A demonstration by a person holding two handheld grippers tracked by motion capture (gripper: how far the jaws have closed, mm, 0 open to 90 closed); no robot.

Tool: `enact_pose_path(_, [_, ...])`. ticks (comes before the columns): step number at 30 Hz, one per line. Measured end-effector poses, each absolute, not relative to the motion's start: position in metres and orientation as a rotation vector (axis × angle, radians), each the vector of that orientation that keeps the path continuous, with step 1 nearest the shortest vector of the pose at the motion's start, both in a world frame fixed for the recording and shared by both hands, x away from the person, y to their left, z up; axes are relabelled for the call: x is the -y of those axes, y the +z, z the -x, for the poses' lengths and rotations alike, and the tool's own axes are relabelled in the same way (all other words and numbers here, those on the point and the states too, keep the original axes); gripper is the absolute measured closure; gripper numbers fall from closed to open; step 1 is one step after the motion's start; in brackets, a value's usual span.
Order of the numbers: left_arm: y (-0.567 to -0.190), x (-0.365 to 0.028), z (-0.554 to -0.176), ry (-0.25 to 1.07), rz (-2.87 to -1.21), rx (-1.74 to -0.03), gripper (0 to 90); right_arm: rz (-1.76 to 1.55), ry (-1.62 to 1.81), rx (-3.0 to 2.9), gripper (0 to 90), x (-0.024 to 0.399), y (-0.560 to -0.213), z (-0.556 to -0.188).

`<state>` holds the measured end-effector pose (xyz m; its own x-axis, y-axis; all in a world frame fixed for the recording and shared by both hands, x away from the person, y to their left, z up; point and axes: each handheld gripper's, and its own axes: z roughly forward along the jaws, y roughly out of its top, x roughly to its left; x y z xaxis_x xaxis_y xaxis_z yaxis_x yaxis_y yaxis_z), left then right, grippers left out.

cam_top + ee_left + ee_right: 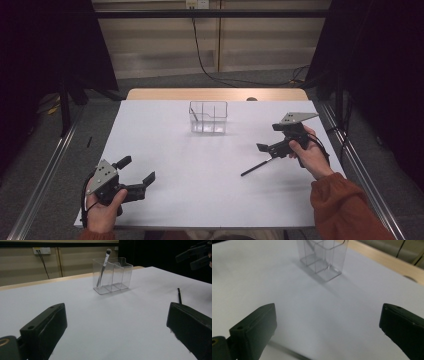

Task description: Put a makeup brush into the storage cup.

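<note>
- Right hand-held gripper (267, 148) hovers wide open, empty, above the black makeup brush (257, 166) lying on the desk (200, 190).
- Lower, straddle its handle, close squarely.
- Left hand-held gripper (137, 170) waits open, empty.
- Clear organizer (208, 117) already holds one brush (103, 267).

A white counter (200, 190) with a bare wooden strip (165, 94) along its far edge. Beyond the counter, a wall socket (196, 4) with a black cable (200, 60) hanging down to the grey floor (165, 80). Metal rails (45, 180) run along both sides of the counter, and dark curtains (45, 45) hang farther out on either side
</note>
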<state>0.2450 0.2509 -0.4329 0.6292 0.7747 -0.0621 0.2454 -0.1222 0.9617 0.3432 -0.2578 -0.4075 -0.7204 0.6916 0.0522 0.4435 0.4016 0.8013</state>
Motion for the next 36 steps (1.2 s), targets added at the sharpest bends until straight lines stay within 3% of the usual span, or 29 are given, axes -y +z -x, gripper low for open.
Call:
enact_pose_path(13, [-0.433, -0.253, -0.248, 0.554, -1.68, -0.852, 3.1, -0.966, 1.042, -2.702, 2.0, 0.258, -0.413, -0.357])
enact_pose_path(28, [-0.435, -0.253, -0.248, 0.551, -1.691, -0.855, 3.1, -0.717, 0.677, -2.895, 4.2, 0.241, -0.415, -0.367])
enact_pose_path(36, [-0.435, -0.254, -0.248, 0.552, -1.695, -0.854, 3.1, -0.686, 0.542, -2.963, 13.2, 0.237, -0.419, -0.373])
